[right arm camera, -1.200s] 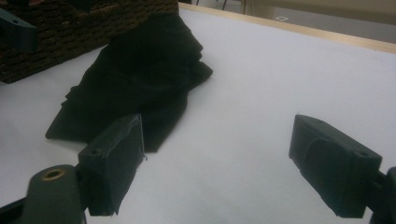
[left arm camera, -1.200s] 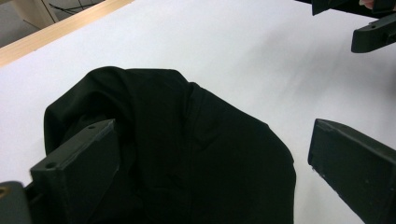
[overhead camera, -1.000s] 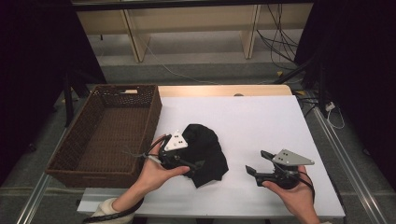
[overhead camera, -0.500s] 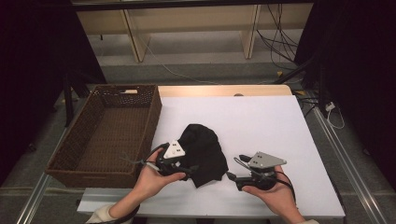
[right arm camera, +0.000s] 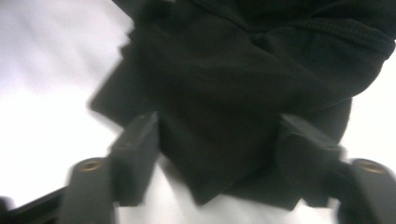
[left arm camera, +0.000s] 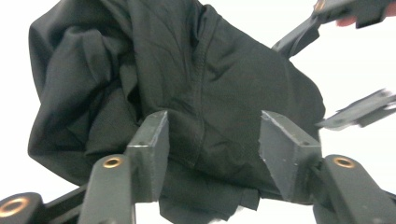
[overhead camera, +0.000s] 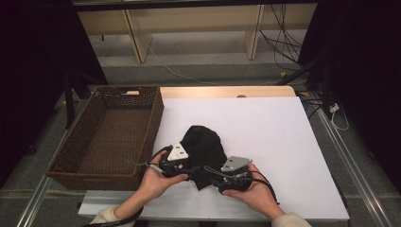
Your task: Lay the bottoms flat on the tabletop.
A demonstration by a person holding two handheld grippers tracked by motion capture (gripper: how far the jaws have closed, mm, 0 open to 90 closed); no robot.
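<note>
Both tongs [overhead camera: 191, 171] [overhead camera: 211, 178] nearer half-covered cloth [overhead camera: 203, 146]

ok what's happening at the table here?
A person holds a gripper in each hand at a crumpled black cloth on the white table. The left gripper and right gripper both straddle the cloth's near edge, jaws just been closing with fabric between them, not yet clamped. A wicker basket sits to the left, nothing in it.

Each black tool [overhead camera: 191, 171] carries a grey triangular plate, brass screws, black cable.
</note>
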